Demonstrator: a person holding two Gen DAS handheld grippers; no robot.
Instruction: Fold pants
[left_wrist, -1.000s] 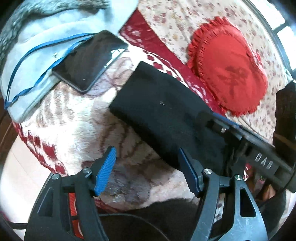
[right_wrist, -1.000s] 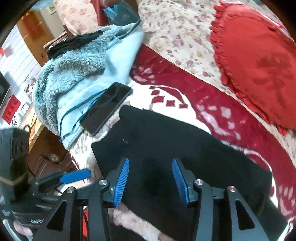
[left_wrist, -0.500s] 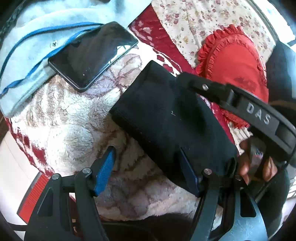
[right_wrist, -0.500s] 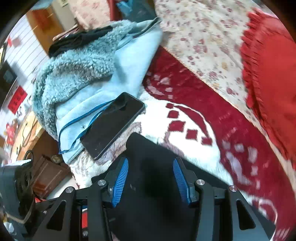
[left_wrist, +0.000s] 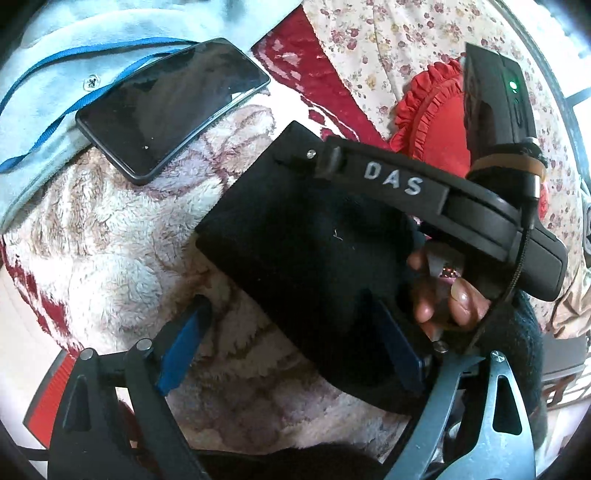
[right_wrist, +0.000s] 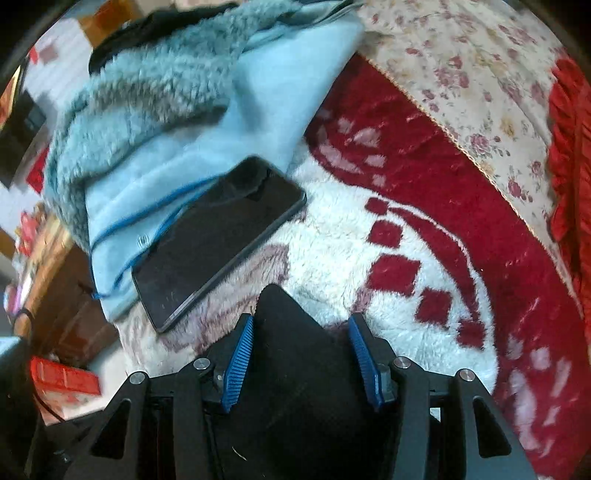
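Observation:
The black pants (left_wrist: 295, 251) lie folded into a compact rectangle on a red and white fleece blanket (left_wrist: 110, 258). My left gripper (left_wrist: 288, 350) is open with its blue fingers low over the near edge of the pants. The right gripper's body (left_wrist: 424, 192) reaches across the top of the pants in this view. In the right wrist view my right gripper (right_wrist: 301, 354) is open, and a corner of the pants (right_wrist: 291, 362) lies between its blue fingers.
A black phone (left_wrist: 173, 107) (right_wrist: 218, 240) lies beside the pants, half on a light blue fleece garment (right_wrist: 166, 122) with a blue cord. A red heart cushion (left_wrist: 436, 125) sits behind on a floral bedspread (right_wrist: 461, 66). The bed's edge is at left.
The right gripper has swung across over the pants toward their far corner. The left gripper has edged closer to the pants. Both stay open.

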